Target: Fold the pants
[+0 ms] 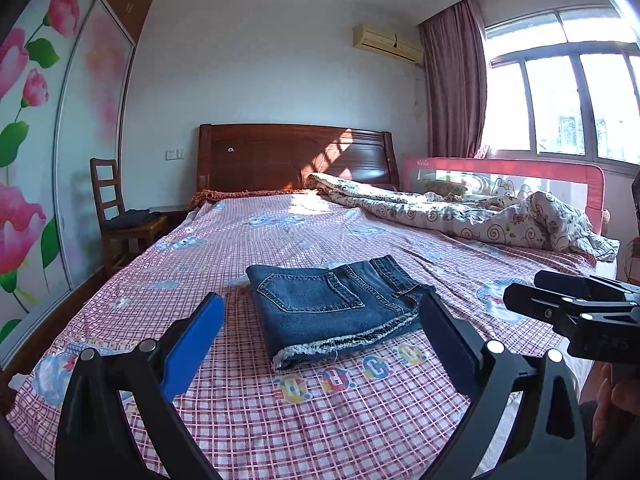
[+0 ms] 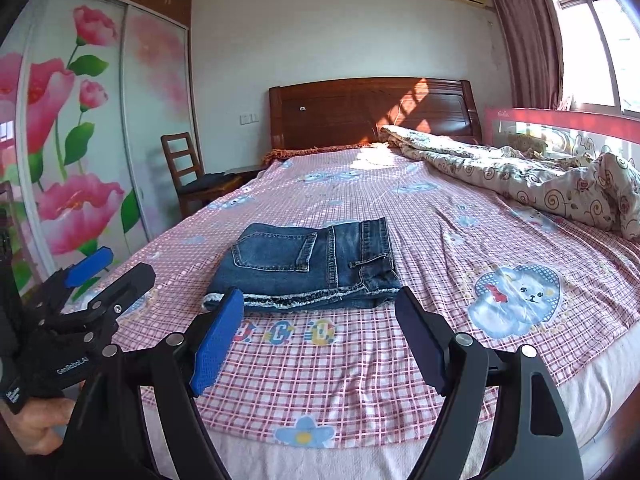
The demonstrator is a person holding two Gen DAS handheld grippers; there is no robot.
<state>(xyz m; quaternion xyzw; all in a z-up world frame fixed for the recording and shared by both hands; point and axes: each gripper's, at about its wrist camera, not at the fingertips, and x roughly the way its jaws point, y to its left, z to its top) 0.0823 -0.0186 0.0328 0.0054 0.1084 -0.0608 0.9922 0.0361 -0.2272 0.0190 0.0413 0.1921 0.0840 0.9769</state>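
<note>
Far left: wardrobe (image 1: pixel 48 140) with flower print, wooden chair (image 1: pixel 116 216) beside it. Neither involved.

Left of centre: left gripper (image 1: pixel 320 340) held above the checked bedsheet (image 1: pixel 320 420), short of the near edge of the pants. Jaws spread wide, blue pad (image 1: pixel 192 352) on one finger, nothing between them, no contact with cloth.

Centre: pants (image 2: pixel 308 264), dark denim, lying on the sheet as a compact folded stack, back pocket up, frayed hem toward the cameras. Judged complete or nearly so.

For a clean finish: check edges for alignment, press the top layer flat from the fold outward, avoid dragging the stack across the sheet. If another fold is wanted, pinch both near corners at once, lift evenly, lay over without twisting.

Right of centre: right gripper (image 2: pixel 320 328) likewise above the sheet, just short of the hem. Jaws wide apart, empty, touching nothing.

Far right: rumpled quilt (image 2: pixel 540 176) against the red bed rail (image 2: pixel 560 118), well apart from the work area.
</note>
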